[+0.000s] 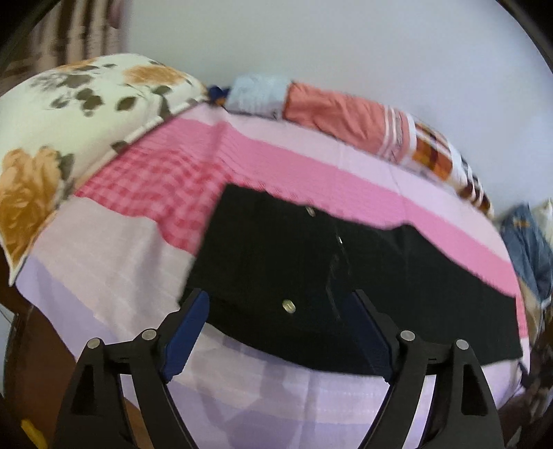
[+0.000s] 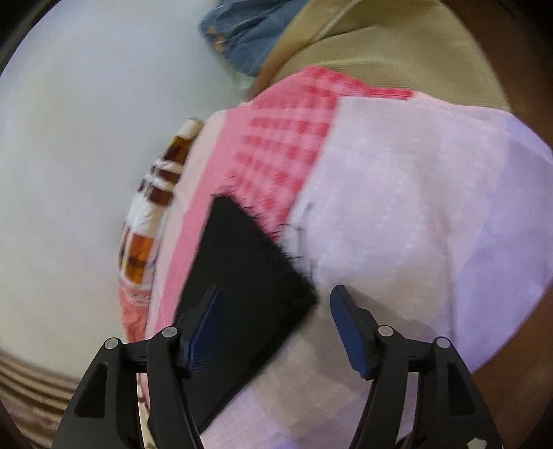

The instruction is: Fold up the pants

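Observation:
Black pants [image 1: 276,248] lie flat across a pink and lilac bed sheet [image 1: 103,248], waist end near me, with a metal button [image 1: 288,305] showing. My left gripper [image 1: 280,300] hovers over that waist edge, jaws wide apart, nothing pressed between the blue pads [image 1: 188,331]. In the right wrist view the pants' leg end [image 2: 242,262] with its frayed hem points toward the checked patch of the sheet [image 2: 397,214]. My right gripper [image 2: 276,292] is open around the hem corner, one finger over the black cloth and the other over the sheet.
A floral pillow [image 1: 69,114] lies at the bed's left end. Rolled blankets [image 1: 338,114] line the back edge against a pale wall. Blue jeans [image 2: 242,31] and a tan cloth [image 2: 397,51] lie beyond the far end. The bed's brown edge [image 2: 518,345] is on the right.

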`<action>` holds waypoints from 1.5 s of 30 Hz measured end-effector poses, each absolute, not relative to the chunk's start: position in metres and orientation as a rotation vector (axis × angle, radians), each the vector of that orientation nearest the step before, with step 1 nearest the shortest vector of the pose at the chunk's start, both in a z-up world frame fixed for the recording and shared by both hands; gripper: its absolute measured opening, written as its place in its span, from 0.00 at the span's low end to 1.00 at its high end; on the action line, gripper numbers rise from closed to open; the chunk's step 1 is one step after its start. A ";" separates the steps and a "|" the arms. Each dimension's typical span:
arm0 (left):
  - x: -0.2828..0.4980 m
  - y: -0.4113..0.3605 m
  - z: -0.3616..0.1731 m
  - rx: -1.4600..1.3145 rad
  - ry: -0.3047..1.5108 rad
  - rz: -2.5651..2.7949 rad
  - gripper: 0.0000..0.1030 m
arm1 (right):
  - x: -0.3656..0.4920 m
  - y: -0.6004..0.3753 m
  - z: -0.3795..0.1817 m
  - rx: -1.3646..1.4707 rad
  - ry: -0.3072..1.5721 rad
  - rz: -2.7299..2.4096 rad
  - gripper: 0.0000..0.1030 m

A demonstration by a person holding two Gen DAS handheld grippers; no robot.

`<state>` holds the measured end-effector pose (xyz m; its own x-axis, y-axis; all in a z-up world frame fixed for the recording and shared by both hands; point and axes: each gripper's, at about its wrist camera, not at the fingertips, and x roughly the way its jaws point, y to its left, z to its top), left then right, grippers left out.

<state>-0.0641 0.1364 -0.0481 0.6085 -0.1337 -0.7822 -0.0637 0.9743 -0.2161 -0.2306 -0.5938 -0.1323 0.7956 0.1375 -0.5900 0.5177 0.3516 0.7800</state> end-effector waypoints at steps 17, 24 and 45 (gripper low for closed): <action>-0.075 0.086 -0.058 0.006 0.891 -0.044 0.82 | -0.226 -0.595 -0.157 1.356 0.495 -0.179 0.59; -0.077 0.077 -0.054 0.076 0.876 -0.045 0.86 | -0.205 -0.592 -0.145 1.304 0.583 -0.224 0.64; -0.075 0.073 -0.063 0.097 0.916 -0.042 0.86 | -0.193 -0.588 -0.160 1.366 0.558 -0.186 0.44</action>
<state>-0.0751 0.0730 -0.0635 0.6082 0.0049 -0.7938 0.0782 0.9947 0.0661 -0.1932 -0.5879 -0.1597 0.8566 0.1911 -0.4793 0.4407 0.2124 0.8722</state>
